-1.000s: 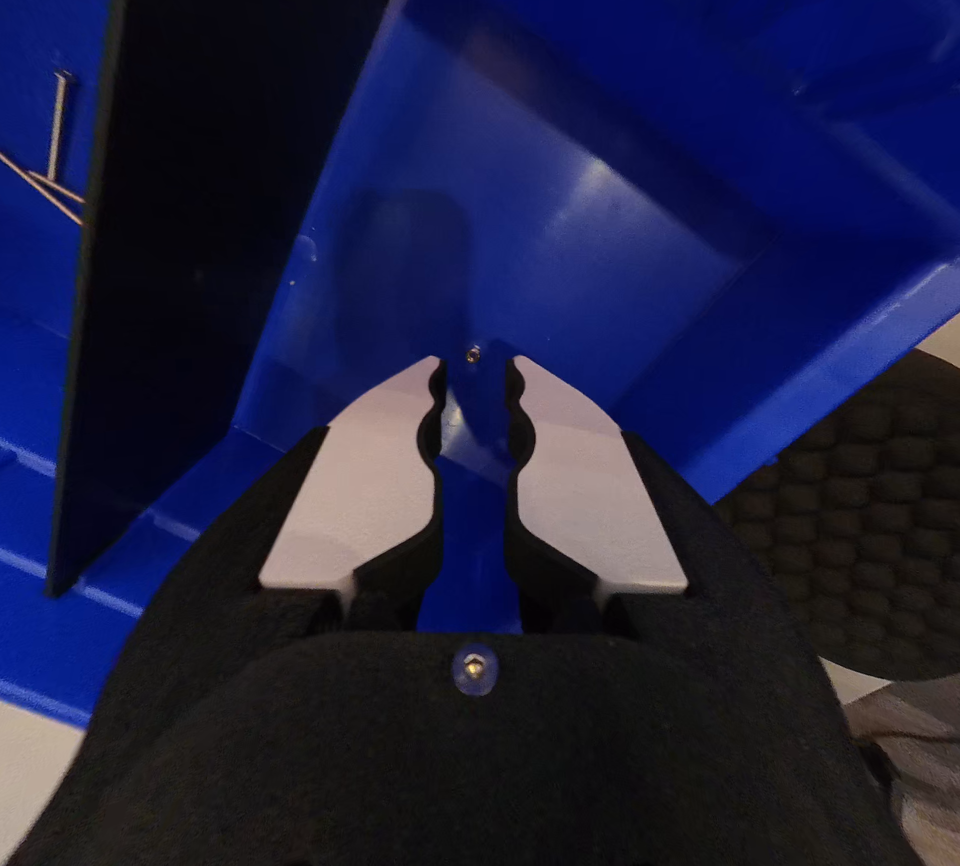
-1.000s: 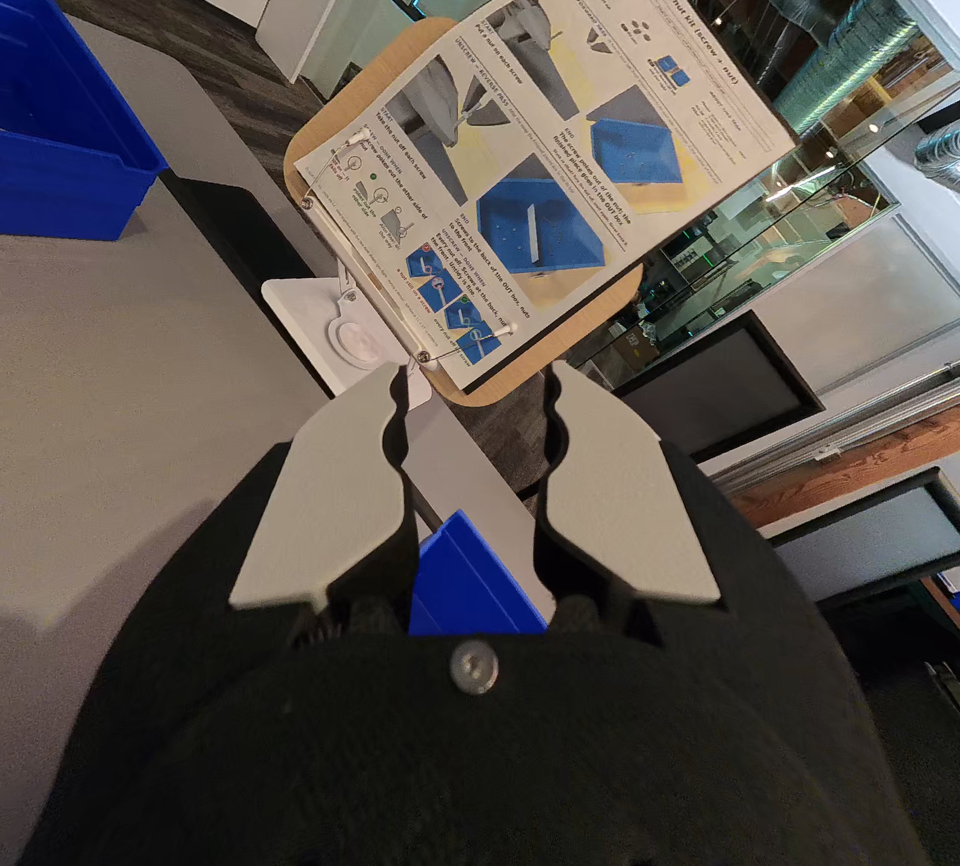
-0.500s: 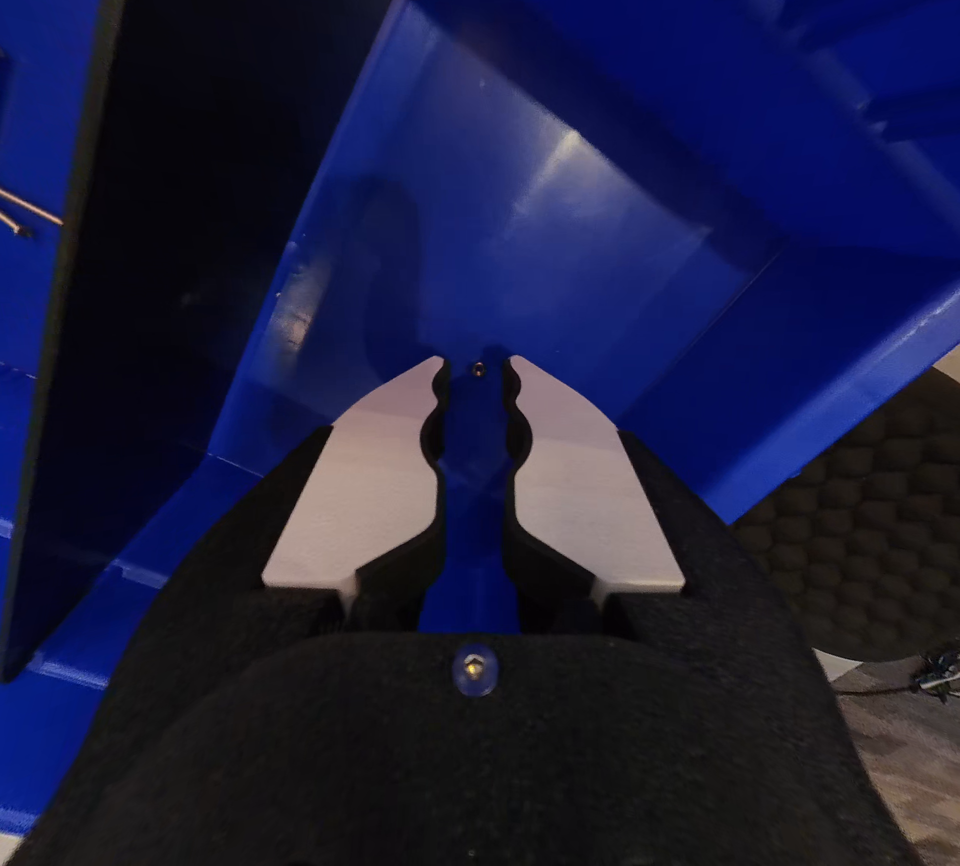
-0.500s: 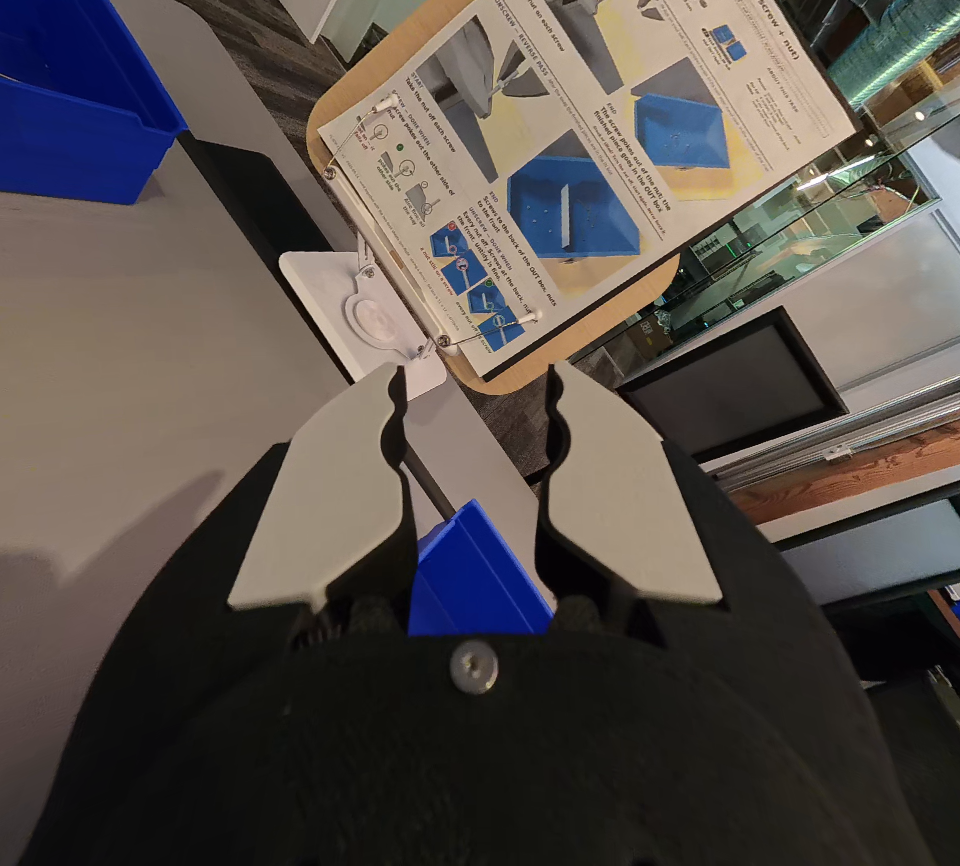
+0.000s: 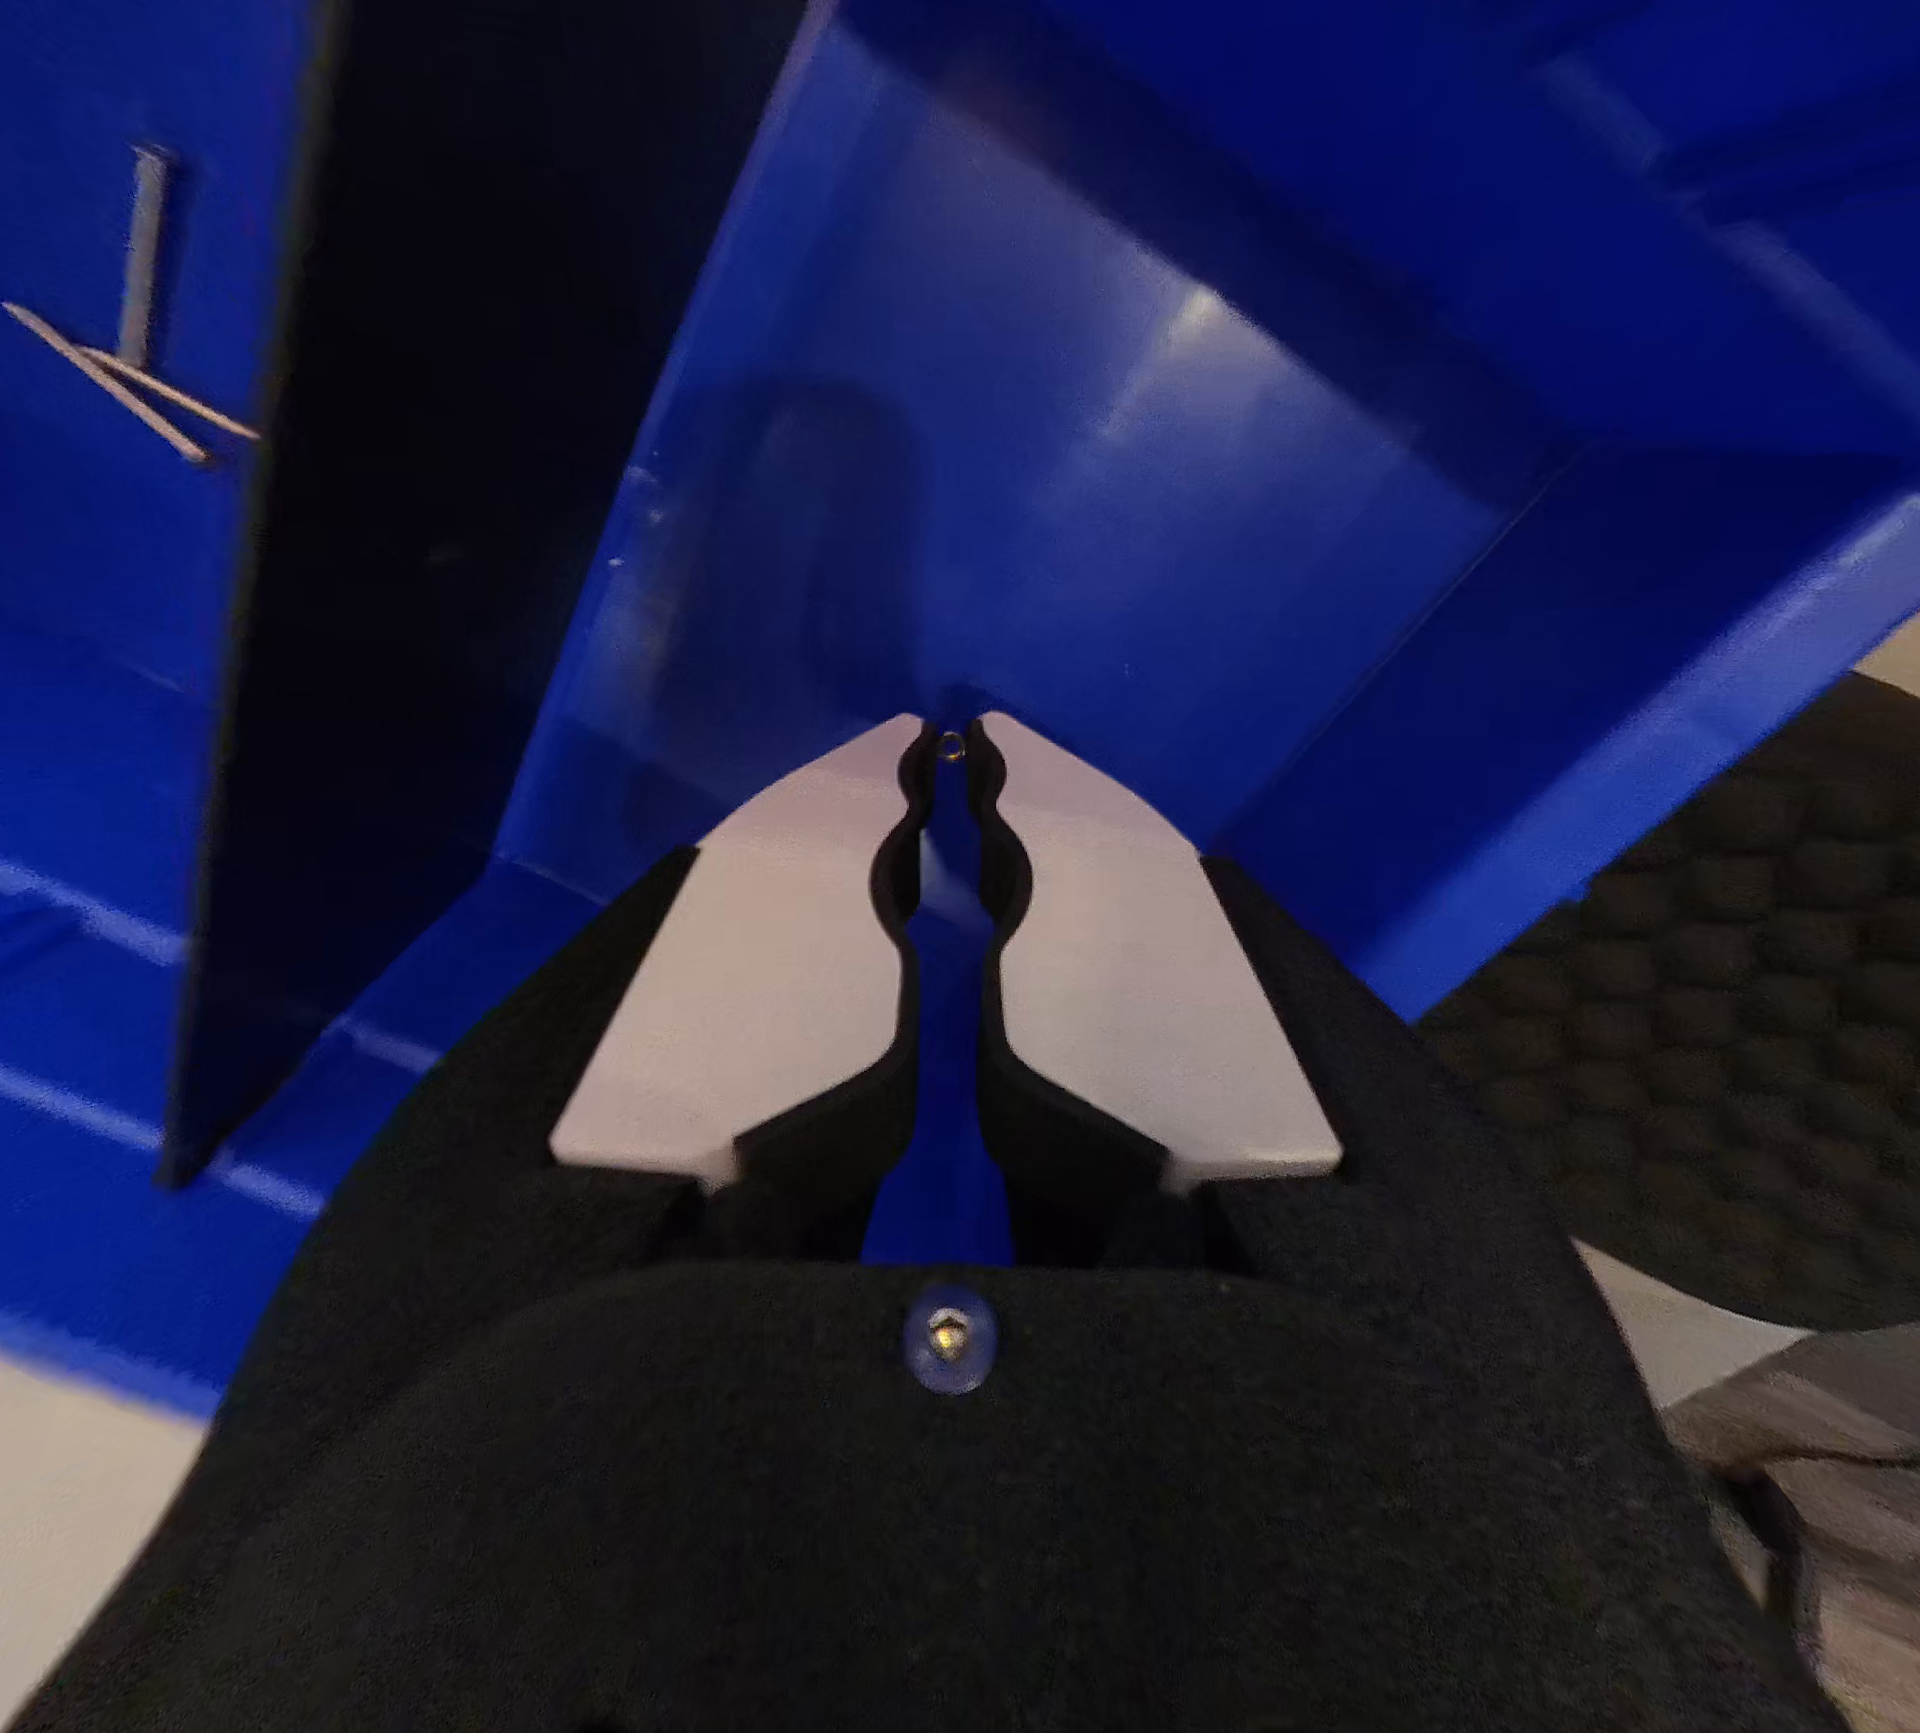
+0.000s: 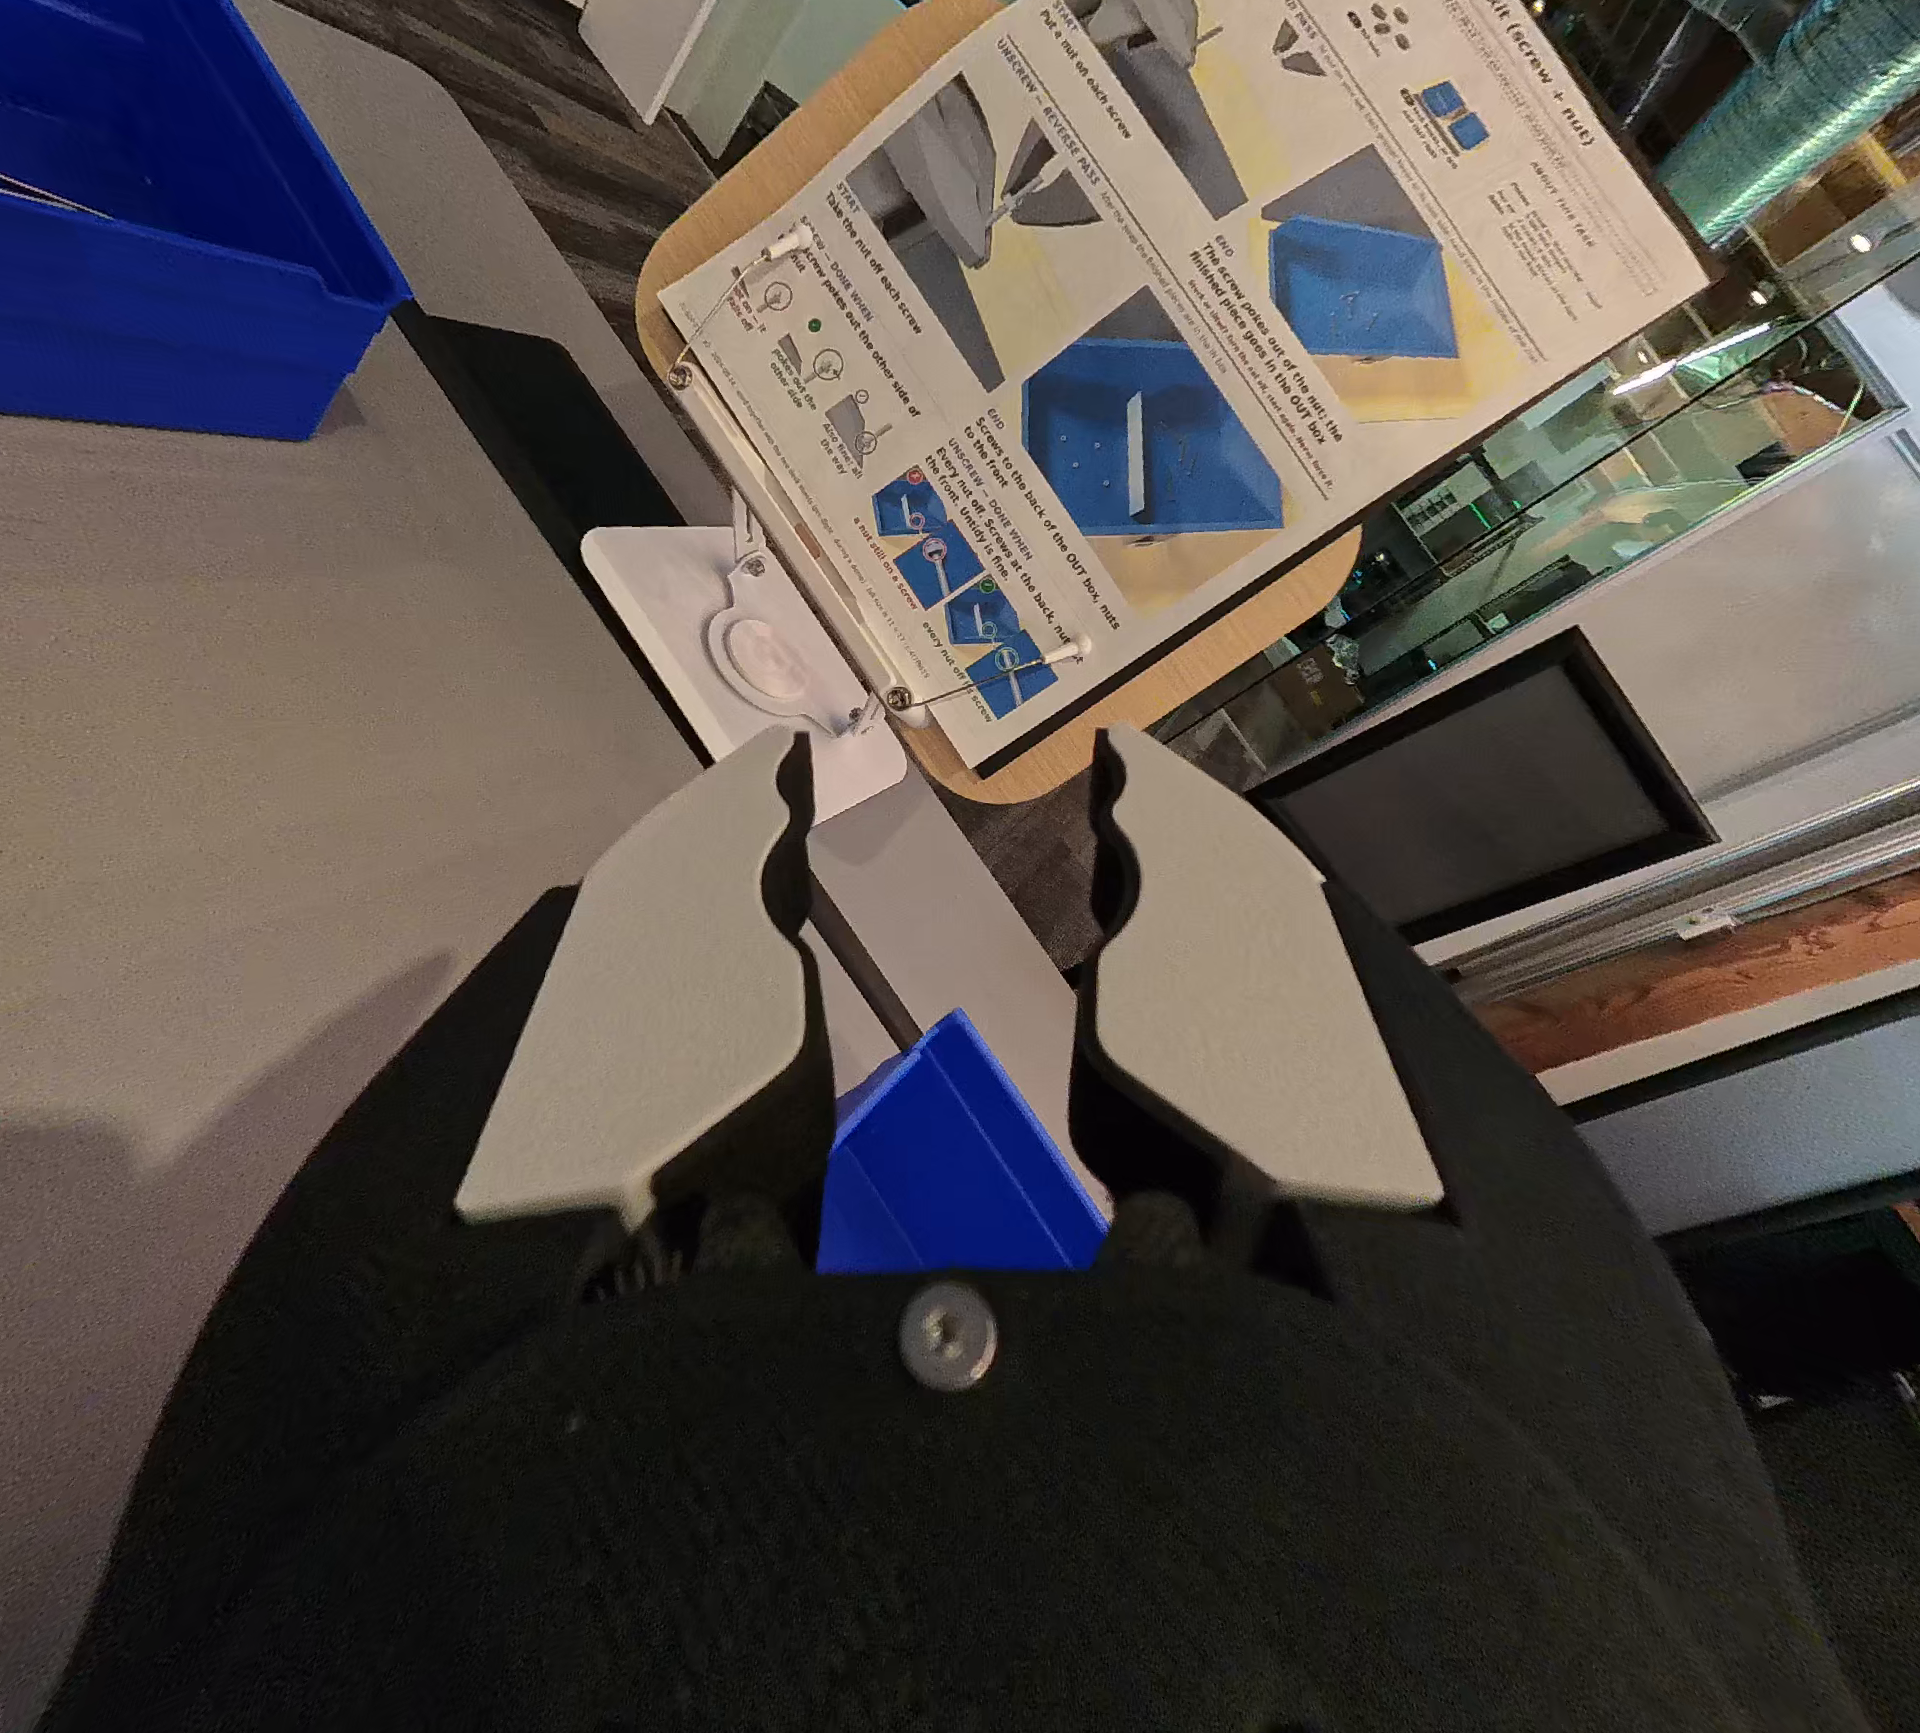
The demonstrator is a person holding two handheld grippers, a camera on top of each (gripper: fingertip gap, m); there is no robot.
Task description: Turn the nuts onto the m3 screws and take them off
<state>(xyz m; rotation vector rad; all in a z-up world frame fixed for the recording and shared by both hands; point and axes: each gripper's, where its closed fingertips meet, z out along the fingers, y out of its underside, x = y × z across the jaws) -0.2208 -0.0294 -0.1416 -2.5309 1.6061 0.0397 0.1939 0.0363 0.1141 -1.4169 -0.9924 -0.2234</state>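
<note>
Nut [image 5: 951, 747], tiny, sits pinched between the nearly closed left gripper [image 5: 949, 741] tips inside the blue bin [image 5: 1195, 478], ready for threading; right gripper [image 6: 948, 784] gapes empty.

The left wrist camera sits just behind the left tool [image 5: 950, 733] and looks steeply down into a glossy blue plastic bin [image 5: 1195, 436], so close that the bin's walls and its black upright divider [image 5: 436, 436] fill nearly the whole view. The right wrist camera rides higher behind the right tool [image 6: 948, 810], tilted, facing outward across the grey table [image 6: 260, 696] toward a printed instruction sheet on a wooden stand [image 6: 1143, 312]. Both views catch blue bin plastic; whether it is the same bin cannot be told.
</note>
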